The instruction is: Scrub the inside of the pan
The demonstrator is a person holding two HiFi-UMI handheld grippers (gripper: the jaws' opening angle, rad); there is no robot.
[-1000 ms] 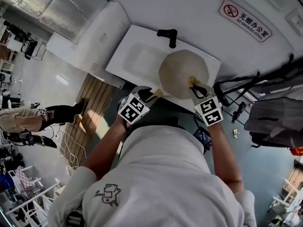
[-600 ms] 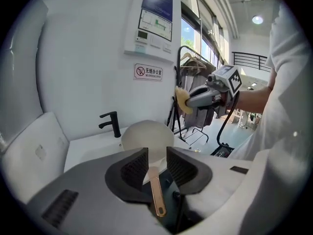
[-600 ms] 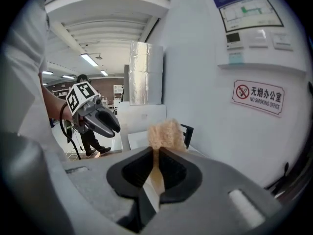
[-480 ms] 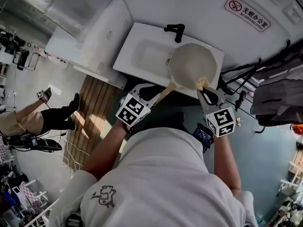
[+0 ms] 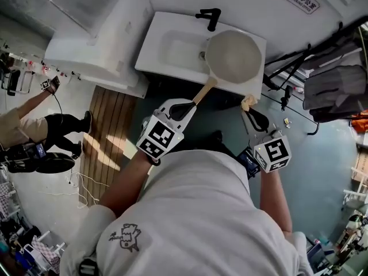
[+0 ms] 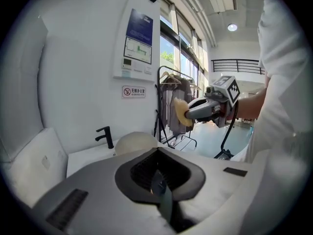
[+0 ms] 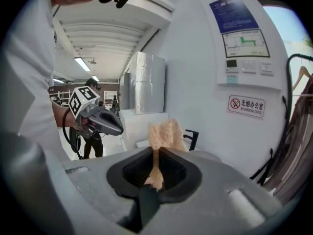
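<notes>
A cream pan [image 5: 233,56] rests on the right end of the white sink [image 5: 172,50], with its wooden handle [image 5: 204,91] pointing back at me. My left gripper [image 5: 187,107] sits just behind the handle's end. Its jaws [image 6: 157,173] are shut and I see nothing between them. In the left gripper view the pan [image 6: 134,142] lies ahead, apart from the gripper. My right gripper [image 5: 250,110] is off the pan's near right side, over the floor. It [image 7: 155,165] is shut on a tan sponge [image 7: 166,133], also seen as the sponge [image 5: 248,102] in the head view.
A black faucet [image 5: 210,16] stands behind the pan. A white cabinet [image 5: 98,39] adjoins the sink's left side. Wooden slats [image 5: 106,131] lie on the floor at left. A rack with grey clothing [image 5: 333,91] stands at right. A person [image 5: 34,131] stands far left.
Both grippers have drawn back from the pan toward me. The sponge has come out of the pan, and the left gripper has shut behind the handle's end.
</notes>
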